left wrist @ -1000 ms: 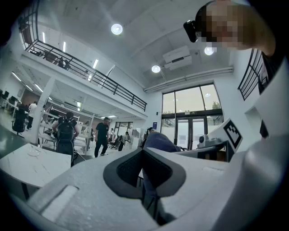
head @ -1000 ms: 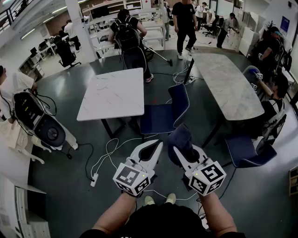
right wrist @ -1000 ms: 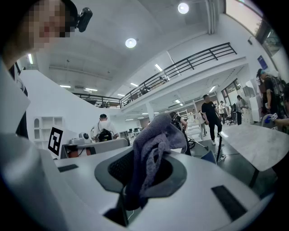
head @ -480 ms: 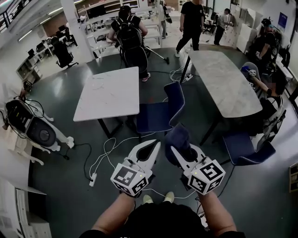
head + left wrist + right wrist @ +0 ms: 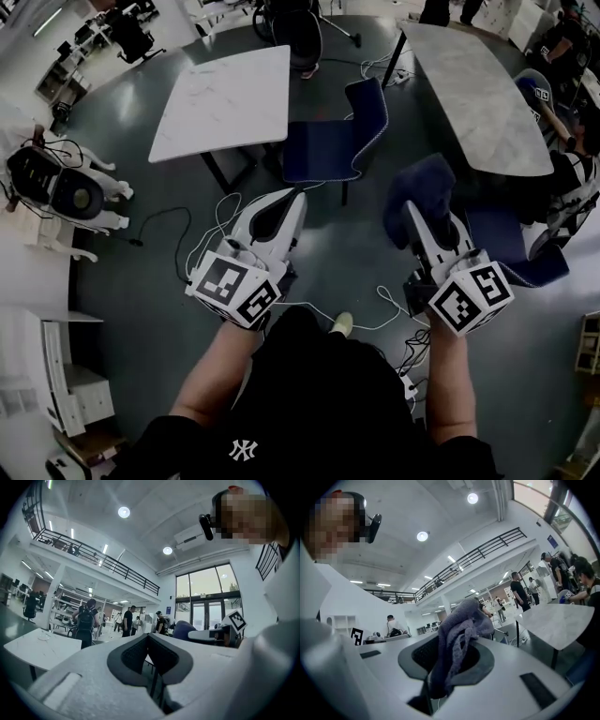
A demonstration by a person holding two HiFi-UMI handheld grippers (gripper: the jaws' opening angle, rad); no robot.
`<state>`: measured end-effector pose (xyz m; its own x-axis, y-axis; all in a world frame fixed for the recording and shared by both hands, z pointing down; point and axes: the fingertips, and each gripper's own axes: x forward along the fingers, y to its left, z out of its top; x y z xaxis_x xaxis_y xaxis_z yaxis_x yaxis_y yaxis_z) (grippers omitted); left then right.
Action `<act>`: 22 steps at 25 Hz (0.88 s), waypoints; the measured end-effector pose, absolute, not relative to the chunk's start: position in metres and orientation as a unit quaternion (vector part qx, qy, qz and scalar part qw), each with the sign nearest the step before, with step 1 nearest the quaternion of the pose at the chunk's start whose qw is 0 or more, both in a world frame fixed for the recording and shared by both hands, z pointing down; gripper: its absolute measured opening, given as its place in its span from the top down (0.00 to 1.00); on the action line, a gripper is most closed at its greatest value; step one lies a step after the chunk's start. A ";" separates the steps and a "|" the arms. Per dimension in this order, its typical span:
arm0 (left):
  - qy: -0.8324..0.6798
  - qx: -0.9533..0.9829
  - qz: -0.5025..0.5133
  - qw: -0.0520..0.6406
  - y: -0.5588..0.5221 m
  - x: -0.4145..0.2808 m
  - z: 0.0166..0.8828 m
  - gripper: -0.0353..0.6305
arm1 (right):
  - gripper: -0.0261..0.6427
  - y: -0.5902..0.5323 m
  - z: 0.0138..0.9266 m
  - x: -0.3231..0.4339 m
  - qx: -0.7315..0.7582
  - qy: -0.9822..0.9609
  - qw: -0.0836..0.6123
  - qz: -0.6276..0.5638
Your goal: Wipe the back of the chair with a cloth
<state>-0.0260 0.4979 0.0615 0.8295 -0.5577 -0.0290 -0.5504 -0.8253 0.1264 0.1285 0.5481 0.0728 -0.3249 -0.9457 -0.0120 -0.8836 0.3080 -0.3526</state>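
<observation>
A dark blue chair (image 5: 323, 145) stands between two tables, its curved back (image 5: 371, 114) with white edging on the right side. My right gripper (image 5: 415, 211) is shut on a dark blue cloth (image 5: 418, 186), which bunches up over the fingertips, short of the chair and to its right. In the right gripper view the cloth (image 5: 458, 629) hangs out of the shut jaws of the right gripper (image 5: 451, 639). My left gripper (image 5: 296, 195) is shut and empty, just in front of the chair seat. The left gripper view shows the left gripper (image 5: 149, 637) with its jaws together.
A white square table (image 5: 225, 98) stands left of the chair and a grey oval table (image 5: 478, 94) right of it. A second blue chair (image 5: 511, 246) is at the right. White cables (image 5: 220, 246) trail over the floor. A white machine (image 5: 58, 183) sits at the left.
The head view has tipped down and moved toward the chair. Both grippers have spread apart; the right one with the cloth has gone right and forward.
</observation>
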 end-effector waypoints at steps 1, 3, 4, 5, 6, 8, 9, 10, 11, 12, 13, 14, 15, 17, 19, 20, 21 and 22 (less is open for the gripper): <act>-0.292 0.954 -0.031 0.057 0.498 -0.025 0.065 0.94 | 0.83 0.546 0.077 0.130 -0.571 0.800 0.110 -0.146; -0.293 0.954 -0.026 0.060 0.496 -0.024 0.072 0.94 | 0.83 0.542 0.082 0.126 -0.567 0.803 0.108 -0.151; -0.292 0.954 -0.024 0.062 0.494 -0.021 0.075 0.94 | 0.83 0.540 0.084 0.123 -0.564 0.805 0.105 -0.151; -0.290 0.955 -0.022 0.063 0.493 -0.018 0.077 0.94 | 0.83 0.538 0.084 0.121 -0.561 0.807 0.103 -0.151; -0.287 0.956 -0.021 0.063 0.491 -0.014 0.078 0.94 | 0.83 0.535 0.084 0.118 -0.558 0.810 0.101 -0.151; -0.280 0.958 -0.020 0.060 0.486 -0.006 0.078 0.94 | 0.83 0.528 0.085 0.114 -0.552 0.814 0.097 -0.152; -0.277 0.959 -0.020 0.060 0.483 -0.004 0.079 0.94 | 0.83 0.524 0.087 0.111 -0.550 0.816 0.095 -0.153; -0.275 0.959 -0.020 0.061 0.478 -0.001 0.080 0.94 | 0.83 0.519 0.089 0.108 -0.548 0.817 0.092 -0.155; -0.272 0.960 -0.020 0.062 0.473 0.001 0.082 0.94 | 0.83 0.513 0.091 0.106 -0.547 0.818 0.089 -0.157; -0.269 0.961 -0.020 0.063 0.466 0.003 0.084 0.94 | 0.83 0.506 0.093 0.105 -0.546 0.818 0.087 -0.159; -0.267 0.961 -0.021 0.063 0.458 0.006 0.086 0.94 | 0.83 0.498 0.095 0.104 -0.544 0.819 0.085 -0.160; -0.266 0.962 -0.021 0.063 0.448 0.009 0.088 0.94 | 0.83 0.489 0.098 0.103 -0.543 0.820 0.082 -0.161; -0.266 0.962 -0.022 0.062 0.436 0.011 0.090 0.94 | 0.83 0.478 0.100 0.103 -0.543 0.820 0.078 -0.162; -0.267 0.962 -0.024 0.060 0.409 0.015 0.094 0.94 | 0.83 0.453 0.104 0.102 -0.543 0.820 0.070 -0.164; -0.266 0.962 -0.024 0.058 0.380 0.020 0.099 0.94 | 0.83 0.425 0.111 0.104 -0.545 0.819 0.060 -0.170; -0.266 0.962 -0.024 0.057 0.364 0.022 0.102 0.94 | 0.83 0.410 0.115 0.104 -0.547 0.817 0.055 -0.173; -0.265 0.962 -0.023 0.056 0.348 0.024 0.105 0.94 | 0.83 0.394 0.119 0.105 -0.548 0.816 0.050 -0.177; -0.264 0.963 -0.023 0.054 0.332 0.025 0.108 0.94 | 0.83 0.378 0.122 0.104 -0.548 0.815 0.046 -0.180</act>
<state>0.0252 0.3317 0.1075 0.8598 -0.5105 -0.0151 -0.5055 -0.8549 0.1162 0.1044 0.3779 0.1224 -0.3943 -0.9107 0.1229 -0.8776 0.3334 -0.3445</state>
